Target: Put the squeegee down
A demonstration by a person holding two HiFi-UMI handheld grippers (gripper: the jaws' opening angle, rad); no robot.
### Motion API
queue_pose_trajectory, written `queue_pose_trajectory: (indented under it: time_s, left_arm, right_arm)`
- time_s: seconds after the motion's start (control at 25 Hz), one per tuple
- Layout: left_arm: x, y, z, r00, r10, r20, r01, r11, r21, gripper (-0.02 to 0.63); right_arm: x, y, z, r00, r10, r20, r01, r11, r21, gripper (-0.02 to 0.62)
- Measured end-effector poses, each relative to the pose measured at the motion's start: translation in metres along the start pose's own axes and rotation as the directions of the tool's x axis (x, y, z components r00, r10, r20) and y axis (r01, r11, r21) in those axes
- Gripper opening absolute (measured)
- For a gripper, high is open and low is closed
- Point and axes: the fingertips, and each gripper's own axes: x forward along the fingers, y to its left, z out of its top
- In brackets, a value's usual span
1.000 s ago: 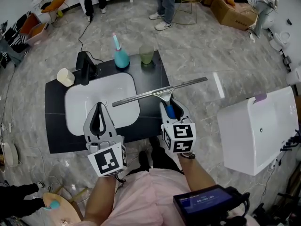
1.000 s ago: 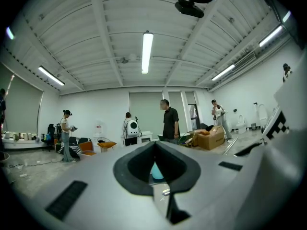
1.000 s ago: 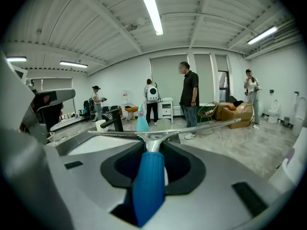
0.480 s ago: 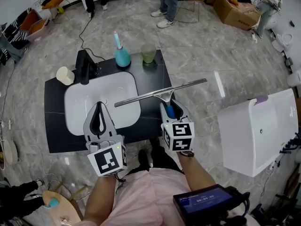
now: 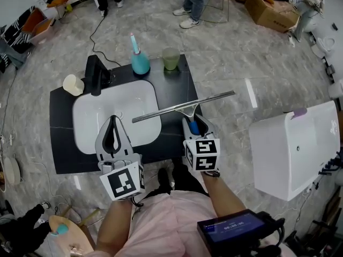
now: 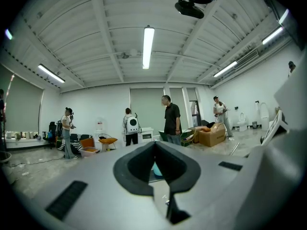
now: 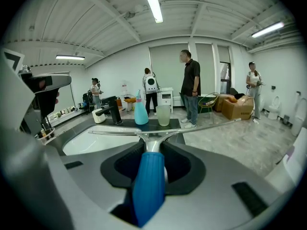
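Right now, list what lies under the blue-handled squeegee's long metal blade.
Seen from above, the blade of the squeegee hangs over the white sink basin at its left end, the black countertop at mid-span, and grey marble floor at its right. The strip directly beneath it is covered.

Two grippers: left [image 5: 112, 119] and right [image 5: 193, 120]. One squeegee [image 5: 185, 106], between the right fingers [image 7: 230, 176]. Beyond the fingertips: one sink [image 5: 96, 116], one tap [image 5: 95, 75], one bottle [image 5: 140, 63], two cups [image 5: 73, 84] [image 5: 170, 59]. Four people [image 7: 191, 87] [image 7: 151, 92] [image 7: 96, 95] [image 7: 253, 87] farther off.

blue squeegee handle [image 5: 194, 128] largely hidden within right gripper [image 5: 195, 121], bystanders [image 5: 193, 1] cut off by top edge
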Motion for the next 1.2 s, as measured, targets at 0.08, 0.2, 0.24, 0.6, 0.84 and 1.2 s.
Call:
queue_pose_trajectory:
  time_s: [0.08,0.2,0.24,0.6,0.84,1.2]
  left_arm:
    - [0.002,0.001,-0.003,1.000,0.001,-0.007,-0.001,1.000,0.000,0.009]
    - [0.005,-0.001,-0.004,1.000,0.000,-0.014,0.000,1.000,0.000,0.009]
    - [0.006,-0.002,-0.004,1.000,-0.002,-0.015,0.002,1.000,0.000,0.009]
    - [0.015,-0.004,-0.013,0.999,-0.012,-0.031,0.012,1.000,0.001,0.009]
    - [0.027,-0.004,-0.024,0.999,-0.014,-0.051,0.014,1.000,0.000,0.009]
    - [0.026,-0.003,-0.028,0.997,-0.022,-0.070,0.022,1.000,0.008,0.009]
  right_arm:
    - [0.003,0.000,-0.004,1.000,0.001,-0.008,-0.001,1.000,0.001,0.126]
    - [0.005,0.000,-0.009,1.000,0.004,-0.023,-0.003,1.000,0.004,0.126]
    - [0.006,-0.001,-0.010,1.000,0.003,-0.027,-0.003,1.000,0.006,0.126]
    - [0.017,-0.004,-0.023,0.998,0.000,-0.061,0.001,1.000,0.016,0.126]
    - [0.032,-0.009,-0.033,0.996,-0.002,-0.087,0.004,1.000,0.022,0.126]
    - [0.035,-0.008,-0.046,0.993,-0.002,-0.122,0.006,0.999,0.034,0.126]
